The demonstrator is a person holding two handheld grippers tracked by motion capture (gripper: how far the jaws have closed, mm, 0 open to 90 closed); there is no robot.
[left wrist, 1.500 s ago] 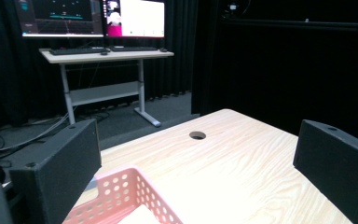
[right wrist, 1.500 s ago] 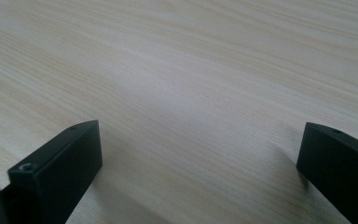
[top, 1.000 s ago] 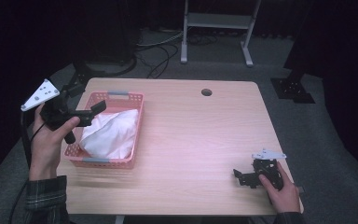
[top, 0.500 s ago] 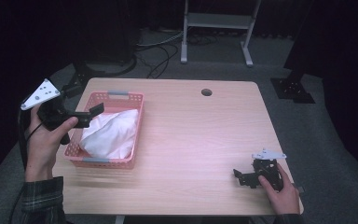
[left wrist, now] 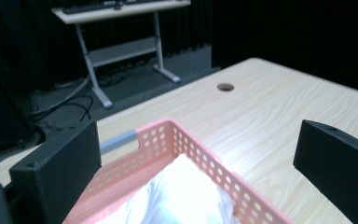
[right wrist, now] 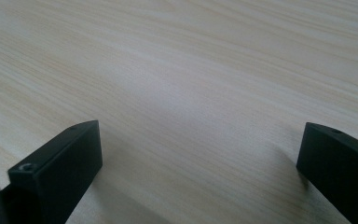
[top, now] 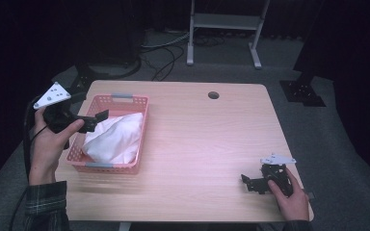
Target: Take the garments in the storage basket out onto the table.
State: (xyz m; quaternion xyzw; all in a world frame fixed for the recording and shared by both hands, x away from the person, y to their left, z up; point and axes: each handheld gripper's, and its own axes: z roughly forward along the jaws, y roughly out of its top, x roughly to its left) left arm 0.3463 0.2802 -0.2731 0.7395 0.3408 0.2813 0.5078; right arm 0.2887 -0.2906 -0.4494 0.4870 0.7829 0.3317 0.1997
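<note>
A pink perforated basket stands at the left of the wooden table, holding a crumpled white cloth. My left gripper hovers over the basket's left rim, open, jaws wide apart with nothing between them, pointing across the cloth. My right gripper rests low on the table near the front right corner, open, with bare wood between its jaws.
A round cable hole lies near the table's far edge. Beyond the table stand a metal-legged desk frame and floor cables. The table's front edge runs close to my right gripper.
My left gripper has drifted slightly left and up beside the basket. The right gripper has stayed put.
</note>
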